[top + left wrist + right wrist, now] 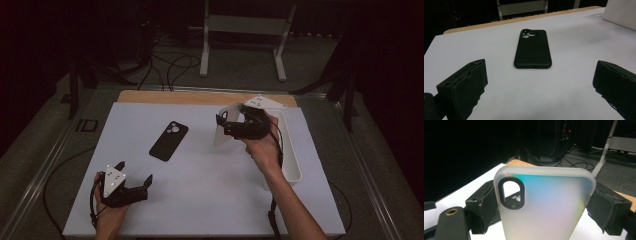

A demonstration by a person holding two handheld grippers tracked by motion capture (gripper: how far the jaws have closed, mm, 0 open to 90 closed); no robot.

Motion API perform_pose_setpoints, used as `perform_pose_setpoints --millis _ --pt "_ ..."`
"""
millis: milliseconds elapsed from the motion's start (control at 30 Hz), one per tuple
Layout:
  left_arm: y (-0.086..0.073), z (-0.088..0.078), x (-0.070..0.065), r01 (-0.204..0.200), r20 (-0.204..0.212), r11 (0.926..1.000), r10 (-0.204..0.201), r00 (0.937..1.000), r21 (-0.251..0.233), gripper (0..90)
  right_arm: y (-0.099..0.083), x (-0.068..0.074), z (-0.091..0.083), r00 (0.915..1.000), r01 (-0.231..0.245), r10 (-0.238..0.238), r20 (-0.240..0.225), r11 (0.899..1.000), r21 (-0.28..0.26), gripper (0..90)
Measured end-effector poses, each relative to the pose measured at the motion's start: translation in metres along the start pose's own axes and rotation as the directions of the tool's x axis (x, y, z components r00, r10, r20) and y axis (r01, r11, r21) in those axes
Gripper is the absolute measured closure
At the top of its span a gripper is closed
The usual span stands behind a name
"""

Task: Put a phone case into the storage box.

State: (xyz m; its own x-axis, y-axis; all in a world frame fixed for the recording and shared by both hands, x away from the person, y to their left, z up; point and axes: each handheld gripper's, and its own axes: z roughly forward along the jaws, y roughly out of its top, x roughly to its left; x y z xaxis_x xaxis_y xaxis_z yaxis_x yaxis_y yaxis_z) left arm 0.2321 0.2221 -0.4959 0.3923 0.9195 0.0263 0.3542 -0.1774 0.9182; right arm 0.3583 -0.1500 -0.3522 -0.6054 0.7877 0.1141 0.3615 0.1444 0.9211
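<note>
Right gripper clamps a frosted case above the table; left gripper rests wide open.

The right gripper (226,123) holds the frosted case (544,205) by its long edges, the pads pressing on both sides. The case stands upright, long axis vertical, camera cutout at the top, raised near the white tray (292,165). The left gripper (536,82) has its jaws wide apart, holding nothing. The black case (169,140) lies flat mid-table, its long axis running away from that gripper, cutout at the far end.

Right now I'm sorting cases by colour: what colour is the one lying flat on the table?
Black case, matte; clearest in the left gripper view.
</note>
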Motion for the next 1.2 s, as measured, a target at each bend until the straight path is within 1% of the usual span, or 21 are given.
perform_pose_setpoints --millis 200,500,700,900,1200 --pt "0.0 0.0 -0.001 -0.004 -0.001 1.0 0.004 1.0 0.002 0.2 0.004 -0.007 0.003 0.9999 0.005 -0.005 0.013 1.0 -0.003 16.6" --pt "0.0 0.0 -0.001 -0.001 -0.001 1.0 0.001 1.0 0.002 0.5 0.007 -0.019 0.011 0.9986 -0.009 0.009 0.052 1.0 0.01 16.6" --pt "0.0 0.0 -0.001 -0.004 -0.003 1.0 0.004 1.0 0.003 0.6 0.01 -0.028 0.014 0.9968 -0.004 0.002 0.079 1.0 0.014 16.6" --pt "0.0 0.0 -0.001 -0.002 -0.003 1.0 0.002 1.0 0.003 0.7 0.009 -0.038 0.016 0.9938 -0.018 0.015 0.11 0.999 0.028 16.6" --pt "0.0 0.0 -0.001 -0.002 -0.003 1.0 0.002 1.0 0.007 0.7 0.009 -0.055 0.015 0.987 -0.045 0.04 0.155 0.999 0.027 16.6"
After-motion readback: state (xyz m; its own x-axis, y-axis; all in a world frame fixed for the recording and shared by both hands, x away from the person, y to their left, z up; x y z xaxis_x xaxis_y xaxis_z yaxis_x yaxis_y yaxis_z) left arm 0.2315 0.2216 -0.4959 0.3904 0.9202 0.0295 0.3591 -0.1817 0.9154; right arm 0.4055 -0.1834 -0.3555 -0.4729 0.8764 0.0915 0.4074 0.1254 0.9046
